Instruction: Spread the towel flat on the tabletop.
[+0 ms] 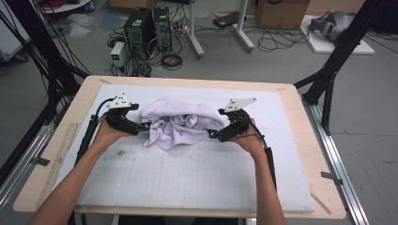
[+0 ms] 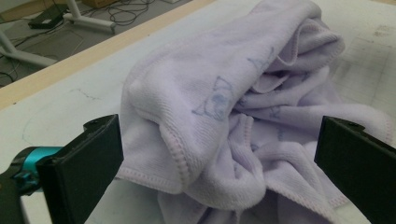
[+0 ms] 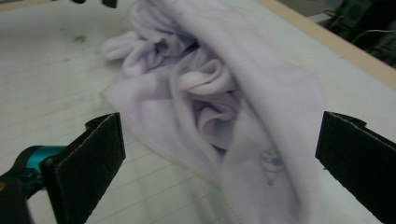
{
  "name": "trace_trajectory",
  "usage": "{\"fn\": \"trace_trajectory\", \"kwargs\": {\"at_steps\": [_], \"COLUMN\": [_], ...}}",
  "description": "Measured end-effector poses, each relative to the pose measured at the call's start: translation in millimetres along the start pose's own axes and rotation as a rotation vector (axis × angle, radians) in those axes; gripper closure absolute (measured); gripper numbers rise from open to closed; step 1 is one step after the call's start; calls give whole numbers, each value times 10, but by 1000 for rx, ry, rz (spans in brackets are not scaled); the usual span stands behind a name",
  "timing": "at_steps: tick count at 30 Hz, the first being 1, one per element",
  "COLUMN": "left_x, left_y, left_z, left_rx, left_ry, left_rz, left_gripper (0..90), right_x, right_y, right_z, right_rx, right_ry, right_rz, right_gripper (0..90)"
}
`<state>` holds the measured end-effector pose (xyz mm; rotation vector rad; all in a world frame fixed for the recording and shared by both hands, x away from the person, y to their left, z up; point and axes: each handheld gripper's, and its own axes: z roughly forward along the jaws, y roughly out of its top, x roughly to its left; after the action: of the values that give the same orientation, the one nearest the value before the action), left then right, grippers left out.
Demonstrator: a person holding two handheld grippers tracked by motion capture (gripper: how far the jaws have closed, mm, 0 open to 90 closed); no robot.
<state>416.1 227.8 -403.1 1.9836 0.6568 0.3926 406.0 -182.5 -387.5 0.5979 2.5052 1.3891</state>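
A pale lilac towel lies crumpled in a heap on the white gridded mat. My left gripper sits at the towel's left edge, pointing into it. In the left gripper view the towel bulges between the jaws of the left gripper, which stand wide apart and do not press on it. My right gripper is at the heap's right edge. In the right gripper view the towel runs between the spread jaws of the right gripper, untouched by either pad.
The mat covers a wooden table with a ruler along its left edge. Black frame posts stand at both far corners. Computer towers and cables are on the floor behind.
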Motion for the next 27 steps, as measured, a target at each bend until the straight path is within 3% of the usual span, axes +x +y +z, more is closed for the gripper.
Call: {"fn": "trace_trajectory", "kwargs": {"at_steps": [5,12,21,27], "left_x": [-49,-102,-153,-181], "left_y": [17,-7,-14,-107], "left_z": [-15,42,-9,-76], "left_rx": [13,69,116,121], "left_ry": [-10,-30,-27,-43], "left_rz": [18,18,43,20], "left_gripper": [17,17,17,17], "right_x": [92,150,162,158], "right_y": [30,20,10,17], "right_z": [137,319,473,508], "right_rx": [25,91,141,150], "right_ry": [51,77,54,36], "right_rz": [-44,-85,-111,-116], "right_gripper": [6,47,137,180]}}
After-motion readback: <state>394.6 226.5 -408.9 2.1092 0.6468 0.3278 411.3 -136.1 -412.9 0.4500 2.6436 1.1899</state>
